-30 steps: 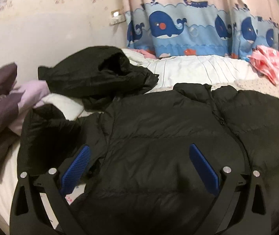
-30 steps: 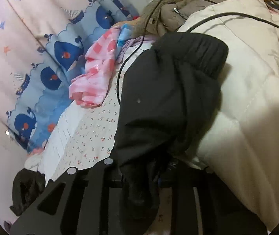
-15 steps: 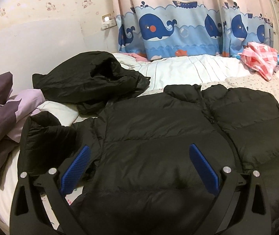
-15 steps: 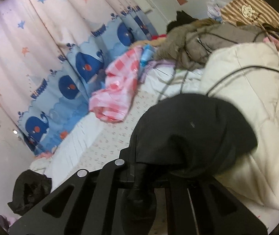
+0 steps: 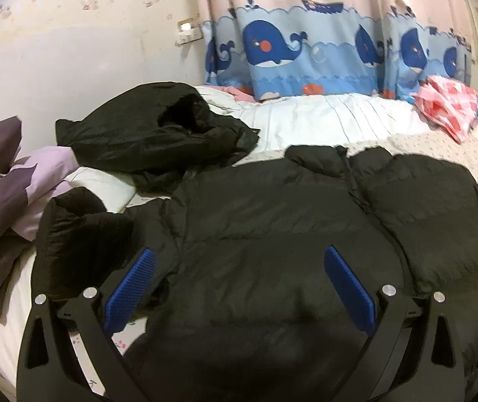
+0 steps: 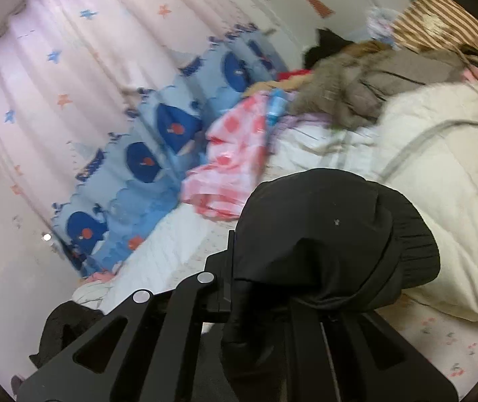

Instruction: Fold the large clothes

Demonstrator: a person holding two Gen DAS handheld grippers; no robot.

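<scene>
Here, on my left view, a white bed (image 5: 322, 124) meets a whale-print curtain (image 5: 306, 50); the puffy black quilted jacket (image 5: 272, 251) lies spread under my left gripper (image 5: 239, 278), jaws wide apart. On the right view, my right gripper (image 6: 272, 301) is clamped on the jacket's ribbed black cuff (image 6: 339, 234).

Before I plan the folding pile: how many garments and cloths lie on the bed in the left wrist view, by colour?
Black: 2, the spread black quilted puffer jacket and the crumpled black shiny jacket
Pink checked: 1, the bunched pink checked cloth
Purple: 1, the two-tone purple cloth
Total: 4
</scene>
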